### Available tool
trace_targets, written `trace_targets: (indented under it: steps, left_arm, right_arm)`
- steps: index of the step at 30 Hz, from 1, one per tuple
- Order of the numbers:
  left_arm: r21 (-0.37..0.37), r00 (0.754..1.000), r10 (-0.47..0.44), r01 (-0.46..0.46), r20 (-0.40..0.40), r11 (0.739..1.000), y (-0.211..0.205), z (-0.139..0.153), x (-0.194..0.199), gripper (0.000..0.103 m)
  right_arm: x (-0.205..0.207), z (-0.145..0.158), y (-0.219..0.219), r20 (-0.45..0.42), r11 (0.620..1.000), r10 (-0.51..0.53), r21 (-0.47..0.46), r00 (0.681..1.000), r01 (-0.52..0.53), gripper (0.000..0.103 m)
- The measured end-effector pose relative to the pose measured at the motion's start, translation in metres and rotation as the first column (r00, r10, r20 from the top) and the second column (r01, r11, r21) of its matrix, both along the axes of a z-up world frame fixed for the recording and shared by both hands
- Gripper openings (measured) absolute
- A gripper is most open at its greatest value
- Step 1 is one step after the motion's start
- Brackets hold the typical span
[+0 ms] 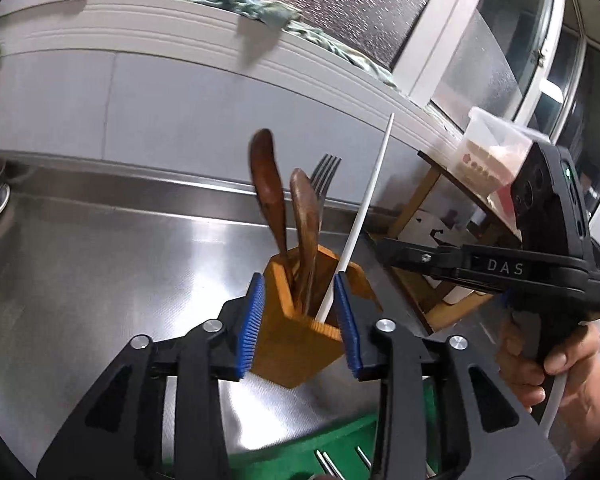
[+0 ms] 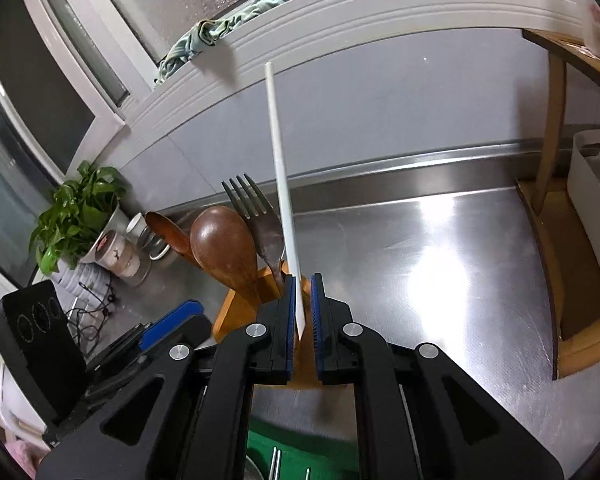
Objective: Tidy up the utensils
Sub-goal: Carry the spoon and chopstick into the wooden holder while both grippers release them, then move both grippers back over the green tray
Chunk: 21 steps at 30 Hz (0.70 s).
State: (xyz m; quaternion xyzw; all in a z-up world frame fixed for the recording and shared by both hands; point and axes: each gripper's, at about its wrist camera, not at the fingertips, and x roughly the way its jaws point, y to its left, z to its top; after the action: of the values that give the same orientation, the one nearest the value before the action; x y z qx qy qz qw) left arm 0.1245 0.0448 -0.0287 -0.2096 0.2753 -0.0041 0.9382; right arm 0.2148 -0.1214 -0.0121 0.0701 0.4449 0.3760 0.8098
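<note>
A wooden holder (image 1: pixel 296 340) stands on the shiny metal surface (image 1: pixel 100 264). It is a small orange-brown box with an open top. Four things stick up out of it: two brown wooden spoons (image 1: pixel 266 184), one metal fork (image 1: pixel 325 174) and one long white stick (image 1: pixel 364 216).

The left gripper (image 1: pixel 300 320) has its two blue pads (image 1: pixel 250 324) apart, one on each side of the holder. There is a little space between the pads and the wood, so it is not squeezing the holder.

The right gripper (image 2: pixel 303 320) is nearly closed. The bottom of the white stick (image 2: pixel 284 184) is between its two blue pads. The stick lies by the left pad, and there is a thin gap next to the other pad, so I cannot tell if it is being squeezed. The stick leans a little and points up.

One hand (image 1: pixel 548 364) holds the right gripper's handle.

A green tray (image 2: pixel 300 456) sits at the near edge, with a few more metal things on it. One green plant (image 2: pixel 76 216) in a pot is at the far left. One blue-green cloth (image 1: pixel 260 8) lies on the white window ledge. One wooden rack (image 2: pixel 560 240) stands at the right.
</note>
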Motion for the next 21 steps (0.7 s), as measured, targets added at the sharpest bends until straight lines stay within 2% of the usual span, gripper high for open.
trace_targets:
  steps: [2, 4, 5, 6, 8, 10, 11, 13, 16, 21]
  left_arm:
    - [-0.004, 1.000, 0.014, -0.014, 0.000, 1.000, 0.003, 0.003, -0.008, 0.047]
    - [-0.006, 1.000, 0.022, -0.022, -0.002, 1.000, 0.004, 0.008, -0.015, 0.054]
    - [0.002, 1.000, 0.025, -0.025, -0.002, 1.000, 0.003, 0.011, -0.019, 0.056]
    - [0.011, 1.000, 0.029, -0.029, -0.005, 1.000, 0.002, 0.014, -0.023, 0.061]
    - [0.018, 0.999, 0.032, -0.032, -0.008, 0.999, 0.001, 0.019, -0.032, 0.066]
    - [0.018, 0.999, 0.030, -0.030, -0.019, 0.999, -0.001, 0.023, -0.038, 0.076]
    - [0.009, 0.999, 0.026, -0.026, -0.024, 1.000, -0.002, 0.025, -0.042, 0.078]
    - [-0.013, 0.999, 0.020, -0.021, -0.035, 1.000, -0.003, 0.027, -0.050, 0.082]
    - [-0.050, 0.997, 0.008, -0.012, -0.074, 0.999, -0.006, 0.028, -0.060, 0.090]
    - [-0.082, 0.985, 0.009, -0.024, -0.171, 0.996, -0.013, 0.025, -0.076, 0.095]
  right_arm:
    - [-0.004, 0.002, -0.007, -0.007, 1.000, -0.004, 0.001, 1.000, 0.004, 0.014]
    - [-0.008, 0.005, -0.014, -0.005, 1.000, -0.008, 0.006, 1.000, 0.008, 0.037]
    - [-0.012, 0.007, -0.018, 0.008, 1.000, -0.015, 0.006, 1.000, 0.015, 0.063]
    - [-0.017, 0.010, -0.023, 0.032, 1.000, -0.027, 0.000, 0.999, 0.027, 0.070]
    - [-0.024, 0.014, -0.027, 0.053, 0.999, -0.029, -0.019, 0.998, 0.030, 0.072]
    - [-0.029, 0.015, -0.031, 0.044, 0.999, -0.031, -0.039, 0.999, 0.033, 0.086]
    - [-0.032, 0.015, -0.034, 0.042, 0.999, -0.031, -0.042, 0.999, 0.033, 0.094]
    - [-0.040, 0.017, -0.039, 0.040, 0.999, -0.017, -0.047, 0.999, 0.018, 0.099]
    - [-0.052, 0.018, -0.047, 0.036, 0.995, 0.006, -0.095, 0.999, -0.003, 0.099]
    - [-0.075, 0.022, -0.059, 0.006, 0.989, 0.042, -0.145, 0.999, -0.040, 0.099]
